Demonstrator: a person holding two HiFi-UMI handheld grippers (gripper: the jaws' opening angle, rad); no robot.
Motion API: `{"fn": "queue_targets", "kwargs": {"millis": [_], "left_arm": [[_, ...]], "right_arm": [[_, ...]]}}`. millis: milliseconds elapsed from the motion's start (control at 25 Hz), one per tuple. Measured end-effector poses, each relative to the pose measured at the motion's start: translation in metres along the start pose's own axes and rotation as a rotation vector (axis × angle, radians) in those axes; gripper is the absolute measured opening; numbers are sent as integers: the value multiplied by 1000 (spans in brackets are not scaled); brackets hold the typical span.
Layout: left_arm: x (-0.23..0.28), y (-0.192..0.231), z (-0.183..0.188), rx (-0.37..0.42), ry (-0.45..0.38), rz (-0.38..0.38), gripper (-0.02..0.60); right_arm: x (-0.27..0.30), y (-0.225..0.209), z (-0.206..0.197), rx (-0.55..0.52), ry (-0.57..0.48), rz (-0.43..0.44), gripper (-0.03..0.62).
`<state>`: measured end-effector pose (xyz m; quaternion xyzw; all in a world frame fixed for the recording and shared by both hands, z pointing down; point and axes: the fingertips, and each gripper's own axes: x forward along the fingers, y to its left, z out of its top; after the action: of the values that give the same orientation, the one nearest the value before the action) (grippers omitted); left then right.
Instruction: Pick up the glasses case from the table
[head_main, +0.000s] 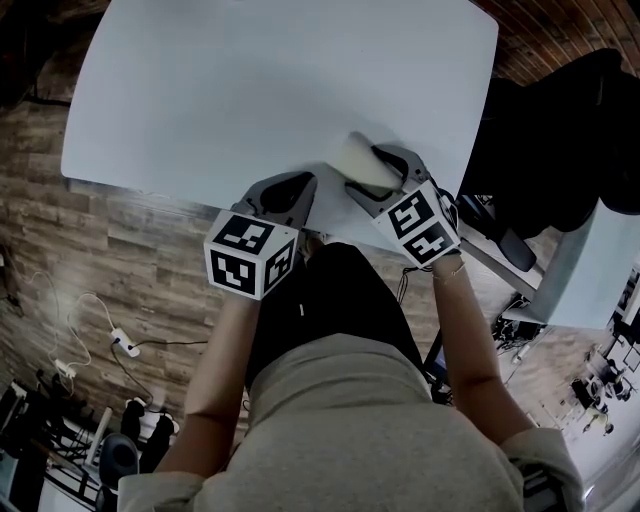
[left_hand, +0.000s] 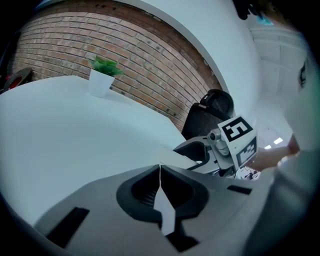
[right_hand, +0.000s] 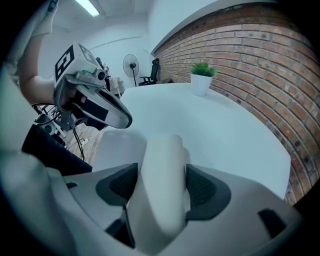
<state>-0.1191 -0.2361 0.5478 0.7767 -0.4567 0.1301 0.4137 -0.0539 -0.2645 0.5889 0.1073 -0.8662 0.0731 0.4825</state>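
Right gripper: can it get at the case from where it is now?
Probably yes. The case lies on the table, already between the jaws of the right gripper, whose pads look to touch both sides. The shut left gripper is off to the side.

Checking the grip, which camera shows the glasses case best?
Right gripper view: the glasses case fills the frame between the pads of the right gripper. Head view shows only its pale end; left gripper view, barely a sliver.
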Motion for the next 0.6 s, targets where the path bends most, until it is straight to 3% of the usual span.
{"fn": "queue_targets", "kwargs": {"millis": [600], "left_arm": [[13, -1, 0, -28, 42, -49, 14]], "right_arm": [[-4, -1, -2, 31, -29, -5, 293]]}}
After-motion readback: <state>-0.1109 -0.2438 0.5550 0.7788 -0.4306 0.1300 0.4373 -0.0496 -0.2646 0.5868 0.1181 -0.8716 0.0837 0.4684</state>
